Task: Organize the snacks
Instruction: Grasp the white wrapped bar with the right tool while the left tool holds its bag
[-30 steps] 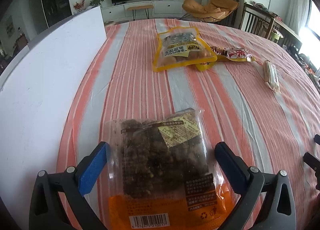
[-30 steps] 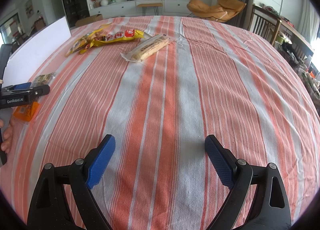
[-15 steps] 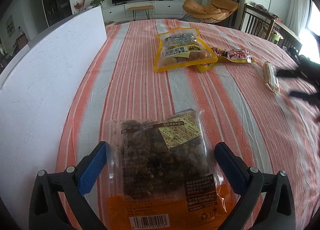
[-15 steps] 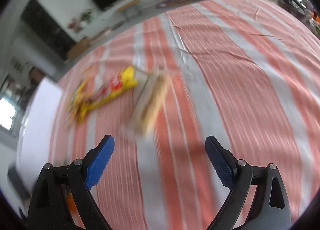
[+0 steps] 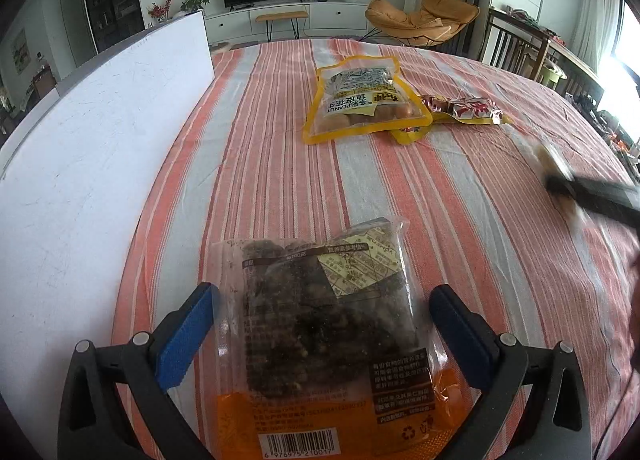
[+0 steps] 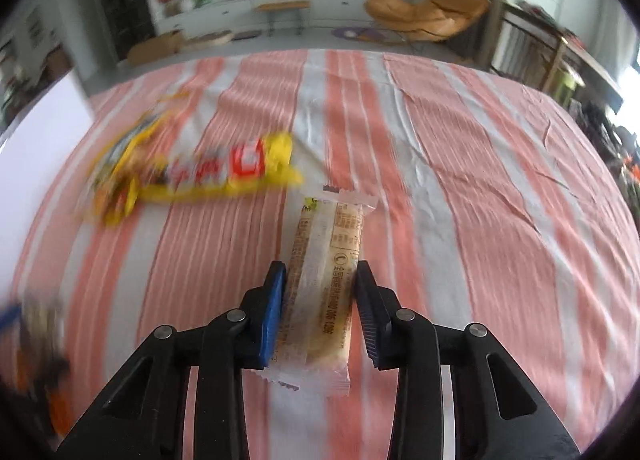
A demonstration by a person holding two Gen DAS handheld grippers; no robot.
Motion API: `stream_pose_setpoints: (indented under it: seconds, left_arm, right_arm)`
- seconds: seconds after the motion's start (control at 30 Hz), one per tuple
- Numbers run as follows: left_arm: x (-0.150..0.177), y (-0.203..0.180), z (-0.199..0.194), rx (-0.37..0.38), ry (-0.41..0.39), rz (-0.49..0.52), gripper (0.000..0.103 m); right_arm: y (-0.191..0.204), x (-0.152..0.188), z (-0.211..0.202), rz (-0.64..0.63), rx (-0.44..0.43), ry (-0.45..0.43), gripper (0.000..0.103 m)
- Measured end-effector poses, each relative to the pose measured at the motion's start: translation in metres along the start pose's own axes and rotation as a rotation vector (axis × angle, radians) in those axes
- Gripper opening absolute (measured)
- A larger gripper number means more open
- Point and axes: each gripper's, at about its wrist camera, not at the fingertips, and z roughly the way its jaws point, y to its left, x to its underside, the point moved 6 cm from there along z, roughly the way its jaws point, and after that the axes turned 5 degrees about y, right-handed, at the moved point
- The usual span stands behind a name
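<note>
My left gripper (image 5: 320,324) is open, its jaws on either side of a clear-and-orange bag of dark snacks (image 5: 328,332) that lies flat on the striped cloth. My right gripper (image 6: 320,284) has its jaws closed against both sides of a long pale wafer bar in a clear wrapper (image 6: 324,268). In the left wrist view the right gripper (image 5: 592,196) shows blurred at the right edge. A yellow peanut bag (image 5: 360,100) and a yellow-and-red packet (image 5: 464,110) lie further back; the packet also shows in the right wrist view (image 6: 224,172).
A tall white board (image 5: 92,164) stands along the left side of the table. The table carries an orange-and-white striped cloth (image 5: 260,164). Chairs and a TV unit stand beyond the far edge.
My right gripper has swung over to the wafer bar and closed on it. My left gripper and the dark snack bag have not moved.
</note>
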Motion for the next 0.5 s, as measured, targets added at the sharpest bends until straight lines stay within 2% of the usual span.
stream_pose_setpoints:
  seconds: [0.13,0.27,0.4,0.43,0.47,0.5]
  left_arm:
    - [0.000,0.000,0.000,0.000,0.000,0.000,0.103]
    - [0.000,0.000,0.000,-0.001,0.000,0.001,0.103]
    - [0.000,0.001,0.000,-0.005,0.000,-0.002,0.103]
    - [-0.001,0.001,0.000,-0.005,0.001,-0.002,0.103]
    - [-0.001,0.001,0.000,-0.005,0.001,-0.002,0.103]
    - [0.000,0.001,0.000,-0.004,0.001,-0.002,0.103]
  right_arm:
    - [-0.005,0.057,-0.035,-0.070,-0.018,-0.010,0.036]
    - [-0.002,0.098,-0.057,-0.097,-0.027,-0.044,0.036]
    - [-0.001,0.101,-0.055,-0.078,-0.017,-0.070,0.039]
    - [0.000,0.100,-0.053,-0.062,-0.013,-0.067,0.047]
    - [-0.004,0.095,-0.053,-0.036,-0.008,-0.062,0.068]
    - [-0.005,0.095,-0.051,-0.023,-0.004,-0.053,0.079]
